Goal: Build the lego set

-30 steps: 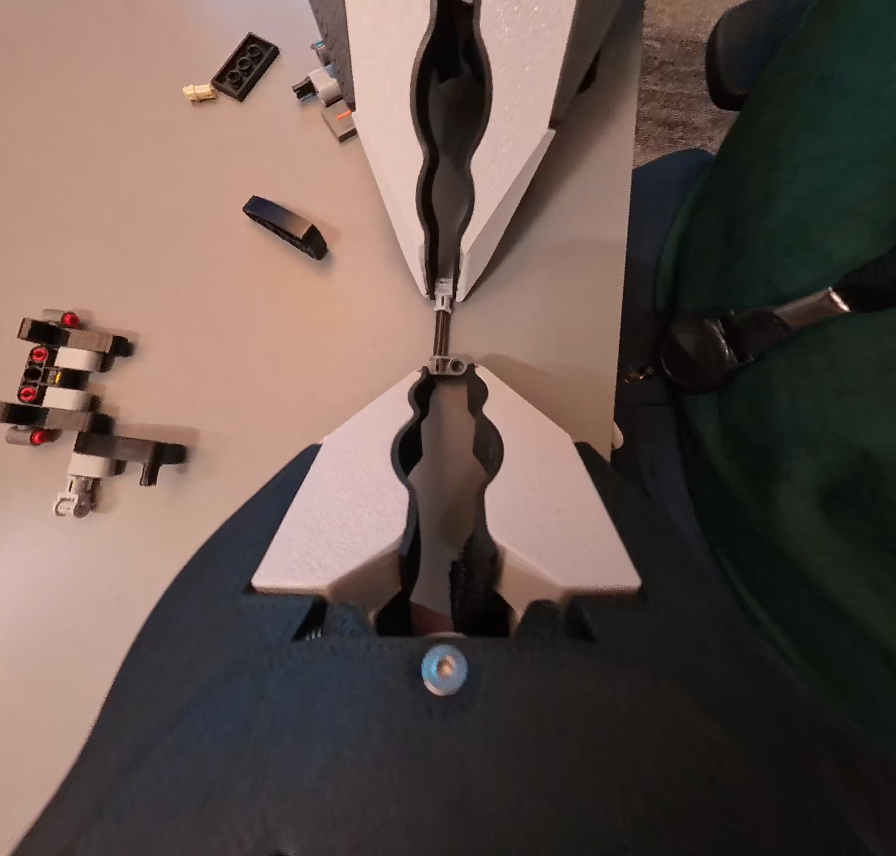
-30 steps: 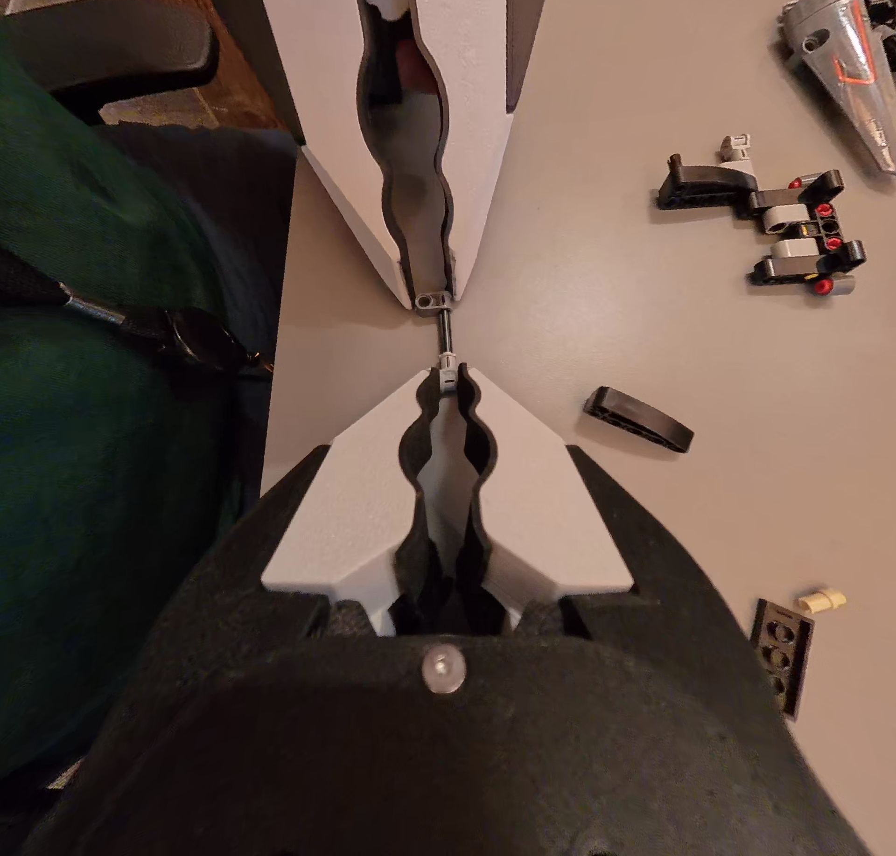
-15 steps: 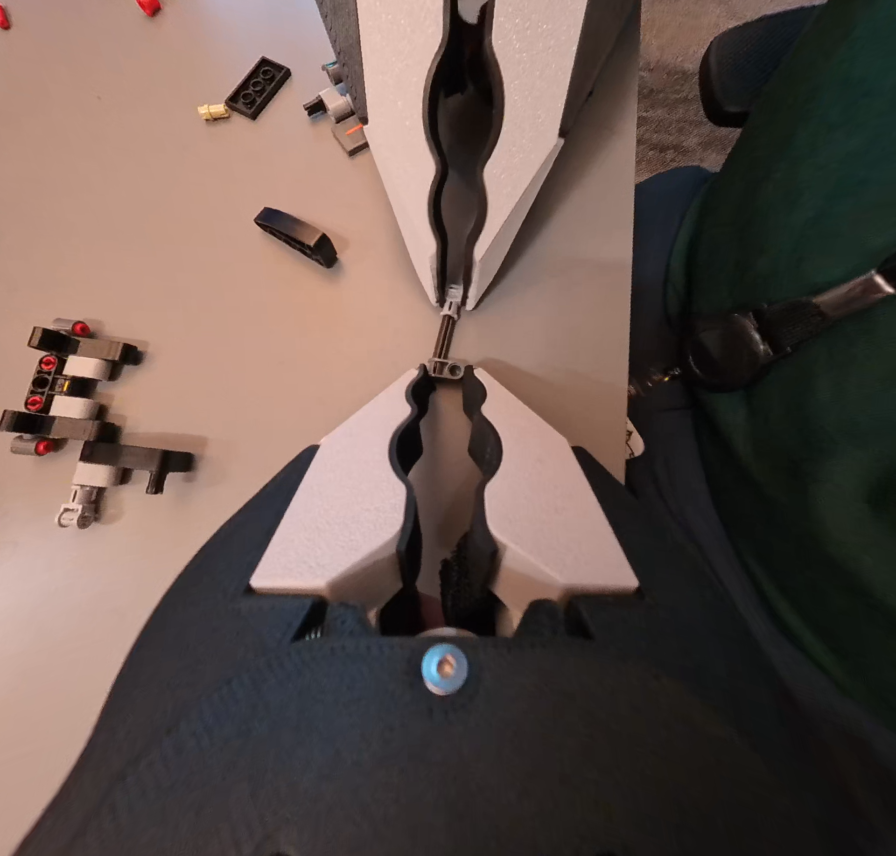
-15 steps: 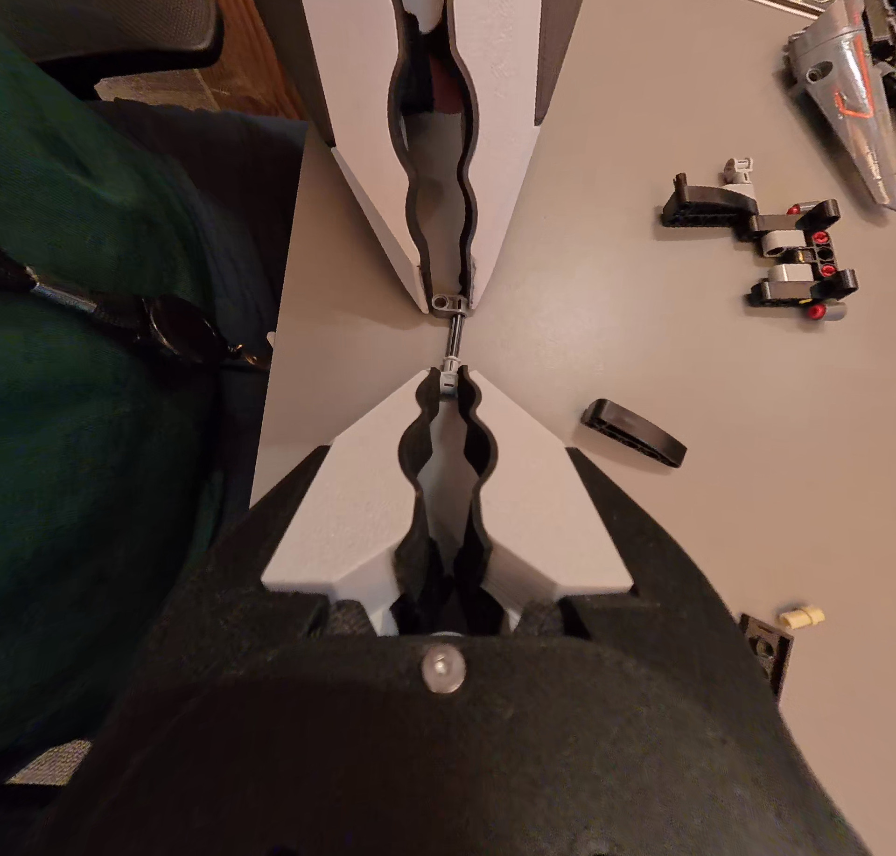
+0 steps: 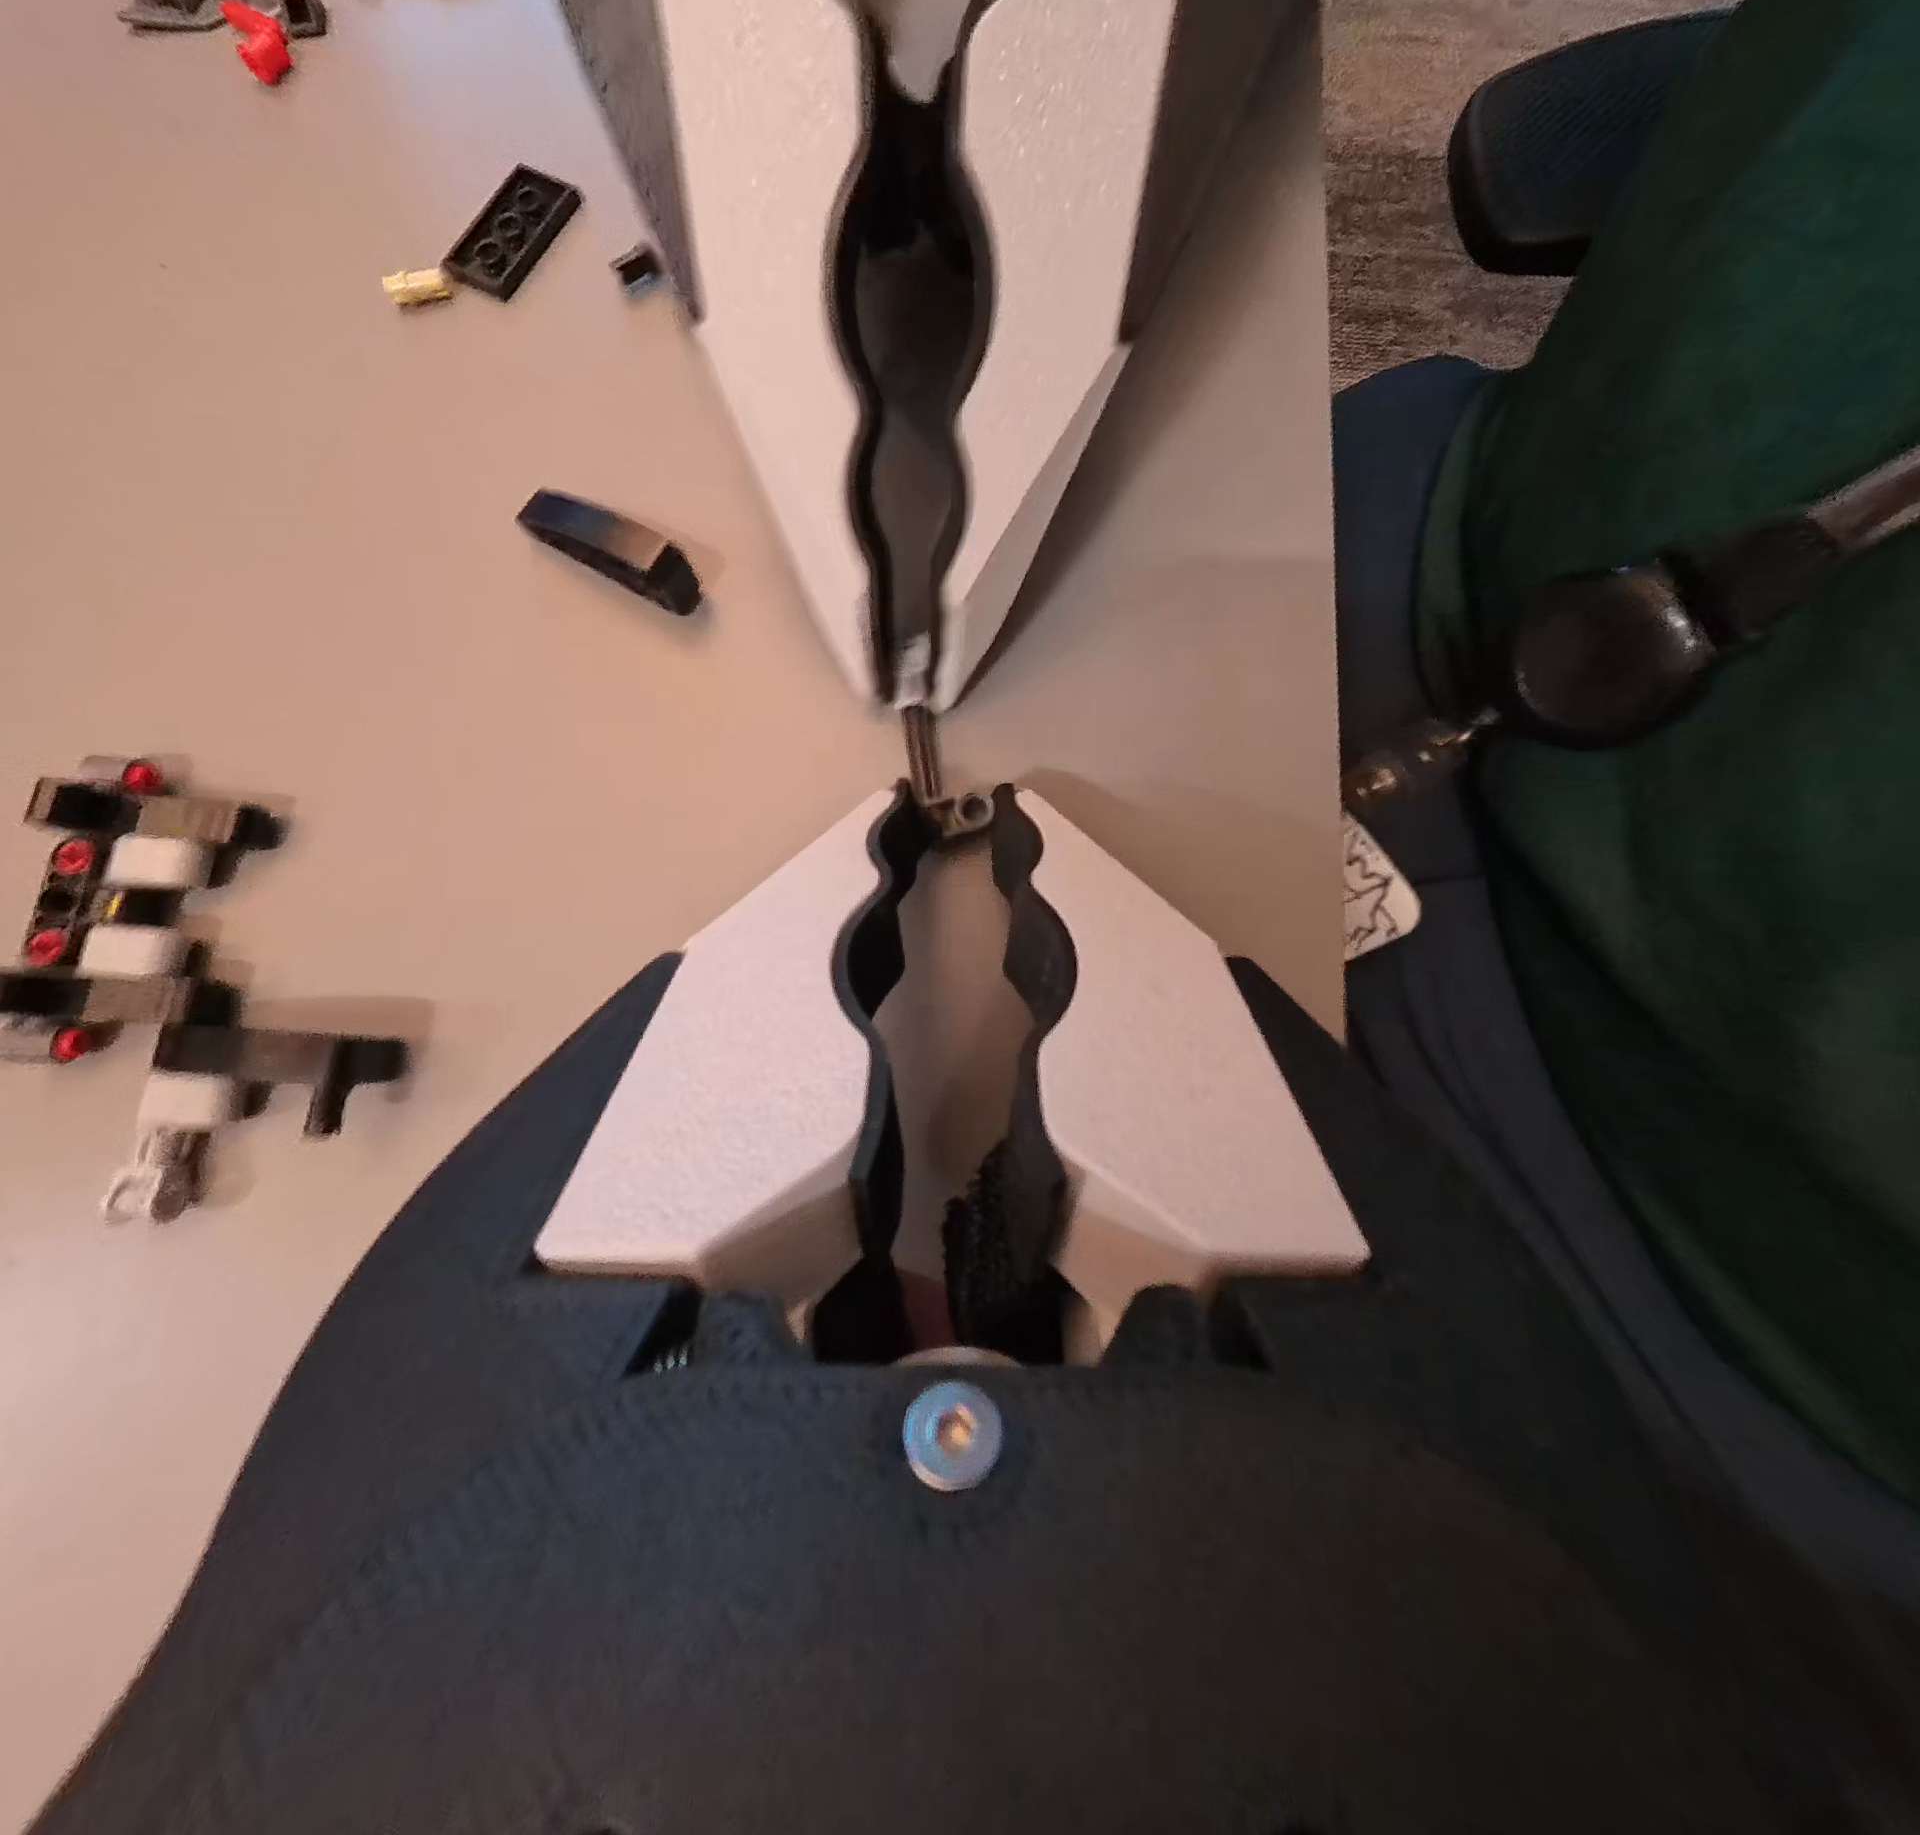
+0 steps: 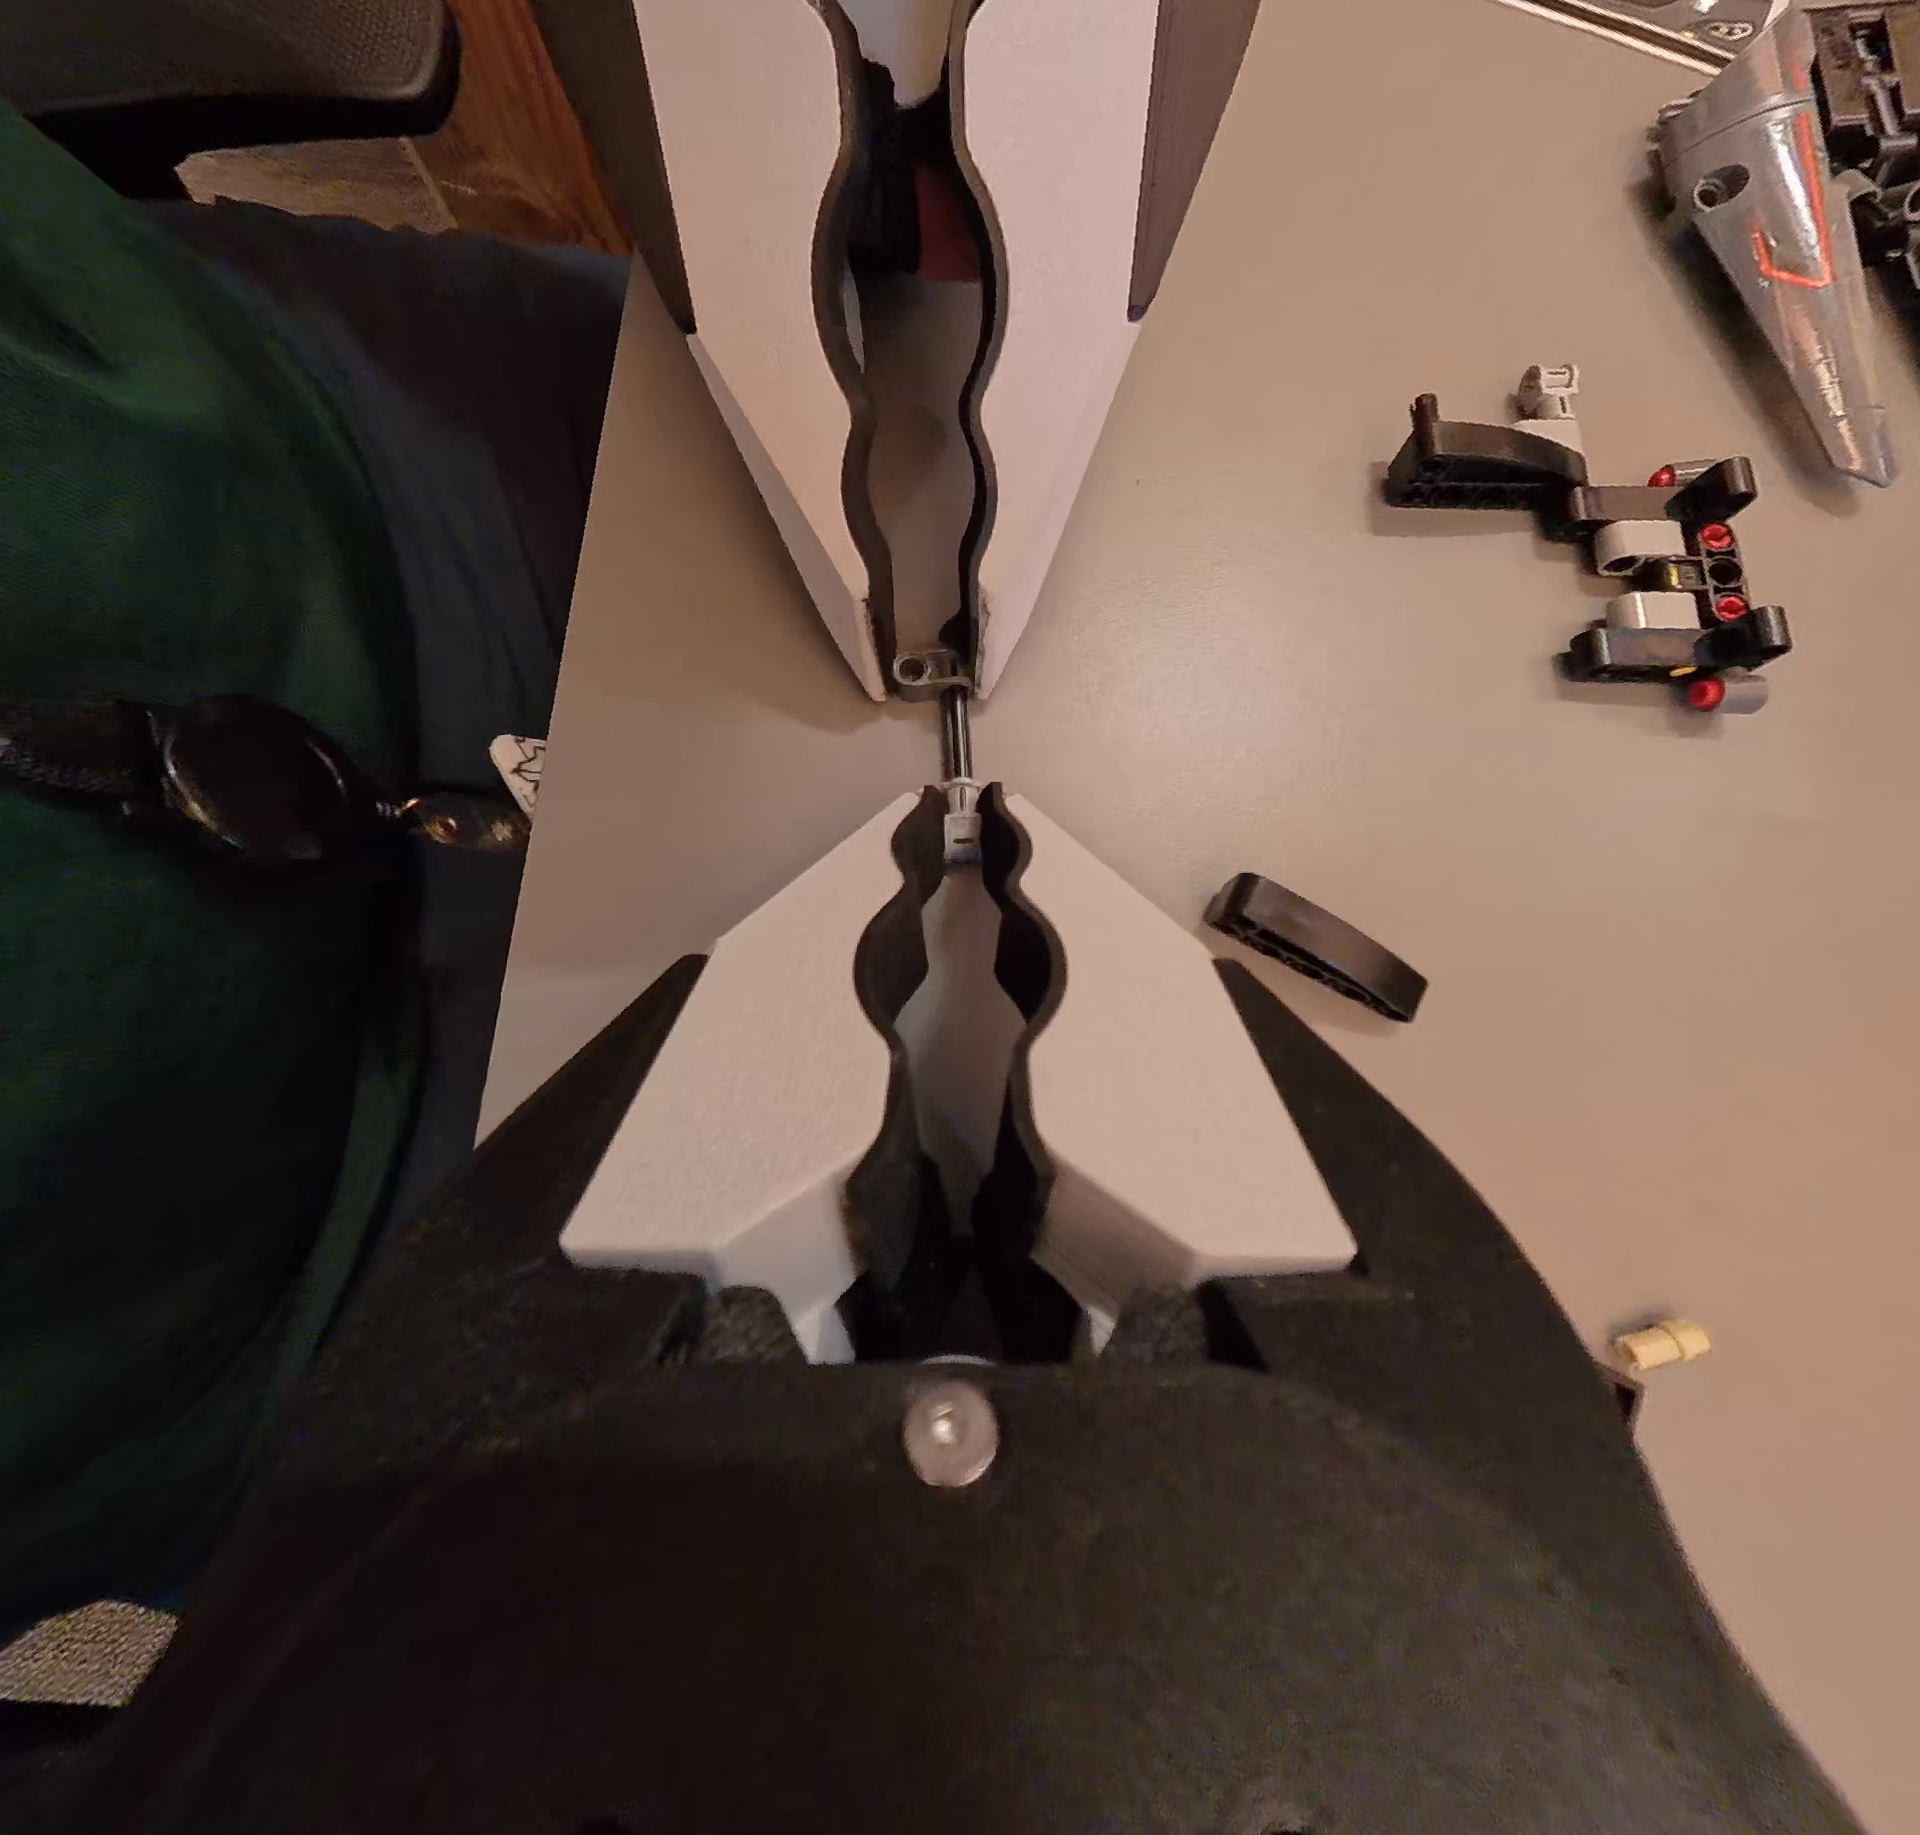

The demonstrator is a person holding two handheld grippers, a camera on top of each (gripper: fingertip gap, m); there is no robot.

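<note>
Now the left gripper (image 5: 951,814) pinches a dark grey connector (image 5: 961,815); the right gripper (image 6: 961,821) pinches a light grey connector (image 6: 962,825); a thin black axle (image 6: 953,730) joins them above the table (image 6: 1351,1162).

bare table (image 6: 1351,227) lies open beside the facing tools, past the curved black beam (image 6: 1314,944) and black-grey assembly (image 6: 1621,549).

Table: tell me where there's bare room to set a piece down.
Bare table lies between the left gripper and the black-and-grey assembly, and again right of the curved black beam, above the tan pin. It is crowded at the far right around the silver pointed panel.
</note>
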